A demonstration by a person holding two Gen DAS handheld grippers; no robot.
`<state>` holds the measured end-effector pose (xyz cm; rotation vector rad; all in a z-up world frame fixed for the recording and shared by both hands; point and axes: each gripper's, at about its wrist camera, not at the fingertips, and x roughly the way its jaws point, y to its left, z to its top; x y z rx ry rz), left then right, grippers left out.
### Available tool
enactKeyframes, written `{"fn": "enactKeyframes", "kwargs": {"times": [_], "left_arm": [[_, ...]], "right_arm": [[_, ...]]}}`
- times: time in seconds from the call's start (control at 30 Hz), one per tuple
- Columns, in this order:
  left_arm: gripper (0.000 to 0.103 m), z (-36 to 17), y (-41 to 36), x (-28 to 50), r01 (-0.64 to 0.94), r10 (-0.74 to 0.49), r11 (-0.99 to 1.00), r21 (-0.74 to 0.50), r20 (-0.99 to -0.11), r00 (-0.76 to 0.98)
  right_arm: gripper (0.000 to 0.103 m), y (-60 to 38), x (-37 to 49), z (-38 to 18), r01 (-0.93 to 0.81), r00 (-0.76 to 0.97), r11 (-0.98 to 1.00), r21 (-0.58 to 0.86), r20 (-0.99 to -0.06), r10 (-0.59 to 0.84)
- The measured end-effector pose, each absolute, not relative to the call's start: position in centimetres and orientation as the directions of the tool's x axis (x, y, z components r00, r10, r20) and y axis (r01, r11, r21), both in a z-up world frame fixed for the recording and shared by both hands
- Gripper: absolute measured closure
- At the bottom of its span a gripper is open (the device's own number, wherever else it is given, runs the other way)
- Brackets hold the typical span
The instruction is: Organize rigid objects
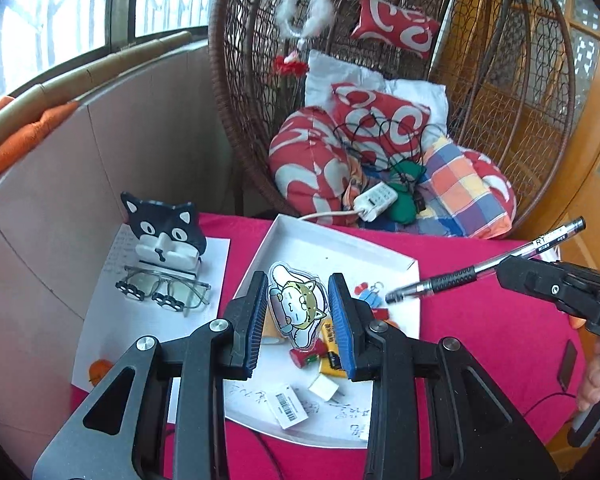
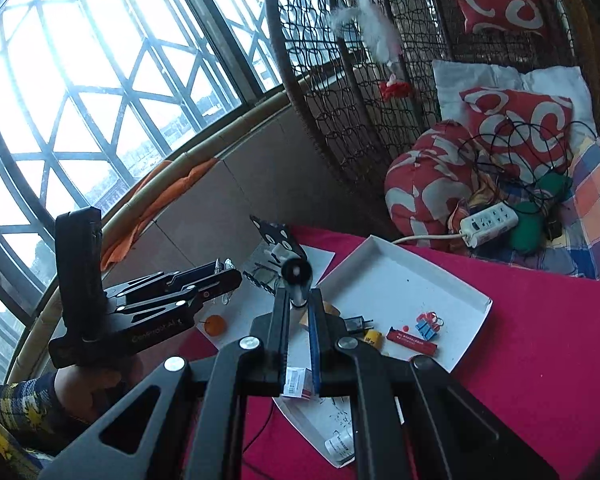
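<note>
My left gripper is shut on a clear cartoon cat tag and holds it above the white tray. The tray holds a yellow battery, a red piece, a white plug, a barcode label and a blue keychain figure. My right gripper is shut on a black pen, end-on in its own view; in the left wrist view the pen points left over the tray's right edge. The left gripper shows from the side in the right wrist view.
A cat-shaped holder and glasses sit on white paper left of the tray. The table has a pink cloth. A wicker chair with cushions and a power strip stands behind. A small orange ball lies on the paper.
</note>
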<state>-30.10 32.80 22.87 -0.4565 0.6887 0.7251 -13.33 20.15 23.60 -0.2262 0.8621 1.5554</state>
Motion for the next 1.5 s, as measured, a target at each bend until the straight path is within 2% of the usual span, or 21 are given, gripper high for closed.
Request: {"fn": "enactKeyframes", "kwargs": {"times": [0.47, 0.73, 0.77, 0.8, 0.87, 0.93, 1.0, 1.07, 1.1, 1.3, 1.4, 1.5], "left_arm": [[0.073, 16.9, 35.0, -25.7, -0.712, 0.377, 0.695, -0.103, -0.791, 0.482], [0.071, 13.5, 36.4, -22.9, -0.722, 0.334, 0.688, -0.074, -0.851, 0.406], [0.065, 13.3, 36.5, -22.7, -0.726, 0.331, 0.684, -0.069, -0.858, 0.394], [0.043, 13.2, 36.4, -22.7, -0.724, 0.322, 0.685, -0.074, -0.861, 0.393], [0.012, 13.3, 36.1, -22.8, -0.723, 0.327, 0.686, -0.084, -0.852, 0.409], [0.005, 13.7, 35.8, -23.3, -0.729, 0.352, 0.68, -0.075, -0.839, 0.415], [0.0, 13.8, 36.1, -23.7, -0.751, 0.37, 0.657, -0.066, -0.84, 0.397], [0.0, 13.7, 36.3, -24.1, -0.769, 0.373, 0.635, -0.068, -0.845, 0.383], [0.0, 13.8, 36.2, -24.2, -0.776, 0.377, 0.627, -0.065, -0.846, 0.376], [0.0, 15.9, 34.6, -24.5, -0.793, 0.42, 0.607, -0.049, -0.828, 0.372], [0.0, 17.8, 33.1, -24.3, -0.786, 0.444, 0.617, -0.04, -0.807, 0.39], [0.0, 20.0, 31.0, -24.0, -0.785, 0.504, 0.618, 0.033, -0.783, 0.365]], "right_arm": [[0.096, 22.8, -14.0, 18.2, -0.899, -0.24, 0.134, 0.417, -0.725, 0.645], [0.096, 25.6, -13.6, 14.4, -0.92, -0.175, 0.198, 0.338, -0.807, 0.564], [0.095, 25.9, -13.5, 14.1, -0.921, -0.166, 0.207, 0.329, -0.814, 0.556], [0.095, 26.2, -13.3, 13.9, -0.924, -0.148, 0.219, 0.314, -0.821, 0.551], [0.094, 26.3, -12.9, 13.9, -0.931, -0.112, 0.234, 0.282, -0.827, 0.551], [0.067, 25.8, -12.6, 14.0, -0.933, -0.084, 0.248, 0.262, -0.826, 0.558], [0.024, 25.1, -11.8, 14.0, -0.929, -0.019, 0.298, 0.22, -0.832, 0.555], [0.003, 24.2, -10.5, 13.6, -0.902, -0.034, 0.338, 0.268, -0.826, 0.563], [0.0, 23.7, -10.0, 13.5, -0.889, -0.042, 0.355, 0.29, -0.822, 0.568], [0.0, 22.1, -10.2, 14.8, -0.901, 0.0, 0.35, 0.257, -0.806, 0.592], [0.0, 21.2, -10.6, 16.0, -0.921, 0.041, 0.33, 0.207, -0.791, 0.611], [0.0, 20.1, -10.9, 17.7, -0.942, 0.104, 0.309, 0.127, -0.768, 0.632]]}}
